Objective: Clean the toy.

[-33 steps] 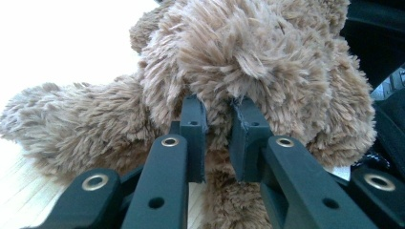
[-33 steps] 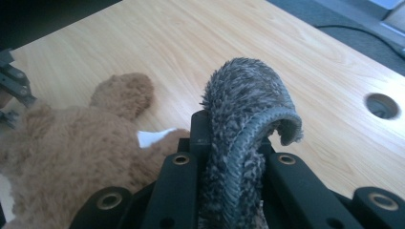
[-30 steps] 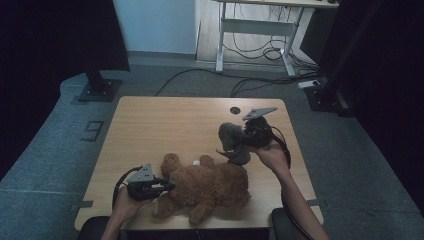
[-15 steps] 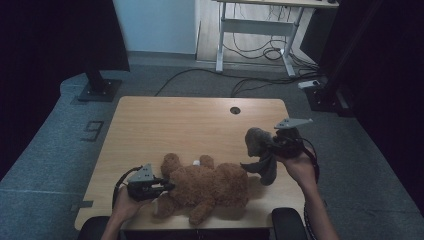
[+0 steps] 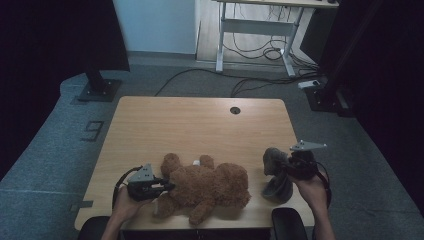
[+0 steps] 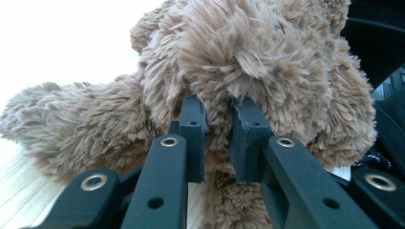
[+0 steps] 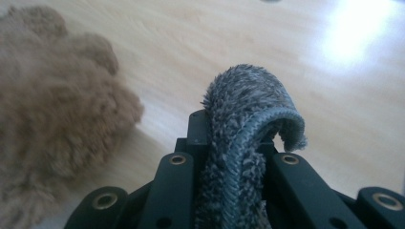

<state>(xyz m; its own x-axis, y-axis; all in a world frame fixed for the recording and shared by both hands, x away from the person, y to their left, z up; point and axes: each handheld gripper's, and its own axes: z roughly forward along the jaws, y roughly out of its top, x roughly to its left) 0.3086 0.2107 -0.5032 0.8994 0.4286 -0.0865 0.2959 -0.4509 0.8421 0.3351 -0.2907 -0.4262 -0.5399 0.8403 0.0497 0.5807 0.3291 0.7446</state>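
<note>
A brown plush teddy bear (image 5: pixel 207 184) lies on its side near the front of the wooden table (image 5: pixel 200 125). My left gripper (image 5: pixel 166 186) is shut on a tuft of the bear's fur at its left end. In the left gripper view the bear (image 6: pixel 248 62) bulges over the pads (image 6: pixel 193 138), which pinch the fur, and my left gripper (image 6: pixel 218 143) points into it. My right gripper (image 5: pixel 286 167) stands near the table's right front corner, shut on a grey fuzzy cloth (image 5: pixel 275 175) that hangs down to the tabletop. The cloth (image 7: pixel 248 109) folds over between my right gripper (image 7: pixel 234 143) jaws, with the bear (image 7: pixel 52 105) to its left.
A round cable hole (image 5: pixel 234 110) sits at the table's far middle. Beyond the table are a desk frame (image 5: pixel 255 30), floor cables (image 5: pixel 200 80) and a black stand base (image 5: pixel 97 90). Black armrests (image 5: pixel 290 225) flank the front edge.
My right gripper has carried the grey cloth from the table's middle right toward the right front corner and lower. The left gripper and the bear have stayed put.
</note>
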